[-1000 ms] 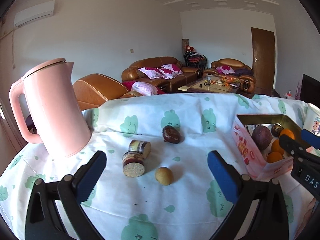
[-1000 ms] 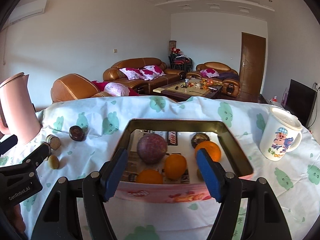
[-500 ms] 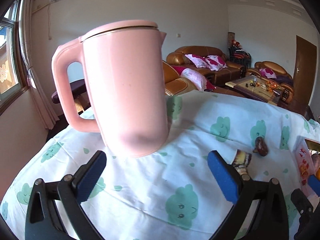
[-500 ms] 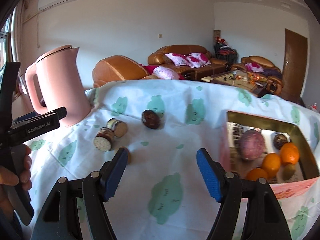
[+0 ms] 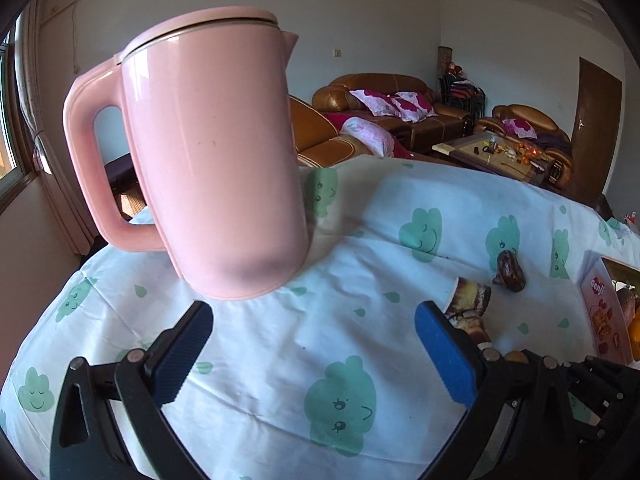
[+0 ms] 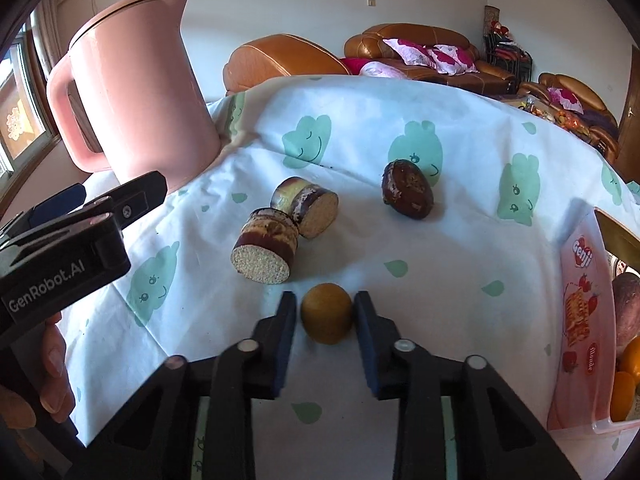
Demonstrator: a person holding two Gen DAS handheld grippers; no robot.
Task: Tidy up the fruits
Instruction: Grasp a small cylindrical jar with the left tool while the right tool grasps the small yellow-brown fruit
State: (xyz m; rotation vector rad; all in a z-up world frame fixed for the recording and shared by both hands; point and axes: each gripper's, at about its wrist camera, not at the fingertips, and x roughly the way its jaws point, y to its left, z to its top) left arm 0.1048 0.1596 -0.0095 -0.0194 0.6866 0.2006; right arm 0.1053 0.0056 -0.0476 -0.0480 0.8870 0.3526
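A small round yellow-brown fruit lies on the white cloth between the jaws of my right gripper. The pads stand close on both sides of it, narrowed around it, with the fruit resting on the table. A dark brown fruit lies farther back; it also shows in the left wrist view. The pink box at the right holds oranges and a purple fruit. My left gripper is open and empty, facing the pink kettle.
Two cut cake rolls lie left of the yellow fruit. The pink kettle stands at the table's far left. The left gripper's body is at the left of the right wrist view. Sofas and a coffee table stand beyond the table.
My right gripper swung left from the box, came down over the yellow-brown fruit and narrowed around it. My left gripper swung left toward the kettle and stayed open.
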